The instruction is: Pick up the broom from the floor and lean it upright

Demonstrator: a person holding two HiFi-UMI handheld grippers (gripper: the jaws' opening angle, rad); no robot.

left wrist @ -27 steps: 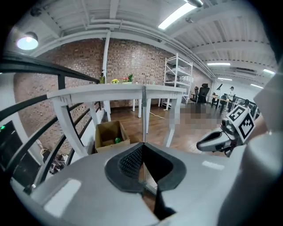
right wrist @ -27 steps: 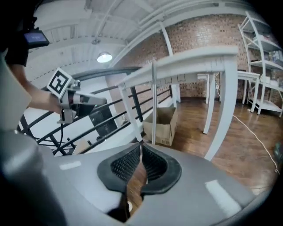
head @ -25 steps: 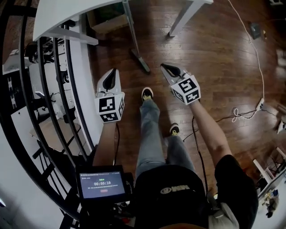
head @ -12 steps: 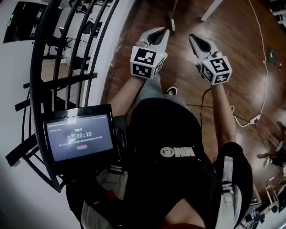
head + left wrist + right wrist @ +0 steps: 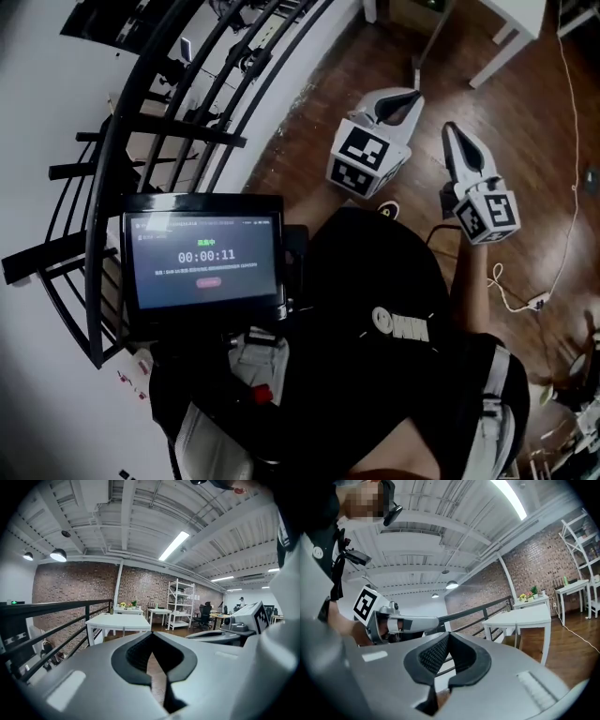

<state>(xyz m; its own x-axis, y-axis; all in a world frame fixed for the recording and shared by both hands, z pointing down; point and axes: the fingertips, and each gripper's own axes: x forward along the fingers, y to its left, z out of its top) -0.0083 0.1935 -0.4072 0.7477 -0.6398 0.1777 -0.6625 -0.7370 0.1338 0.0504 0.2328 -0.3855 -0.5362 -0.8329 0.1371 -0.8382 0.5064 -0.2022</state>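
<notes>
No broom can be made out in any view. My left gripper is held up in front of the person's chest, shut and empty, with its marker cube behind it. My right gripper is beside it on the right, also shut with nothing in it. Both point roughly level across the room. In the left gripper view the closed jaws frame only wooden floor, and the right gripper shows at the side. In the right gripper view the jaws are closed, and the left gripper shows at the left.
A black metal railing runs along the left, over a drop to a lower floor. A white table stands ahead on the wooden floor. A white cable trails on the right. A timer screen hangs at the person's chest.
The head view has swung, so the person's body now fills the lower picture and the legs are hidden. Both grippers have shifted to the upper right of it, still shut.
</notes>
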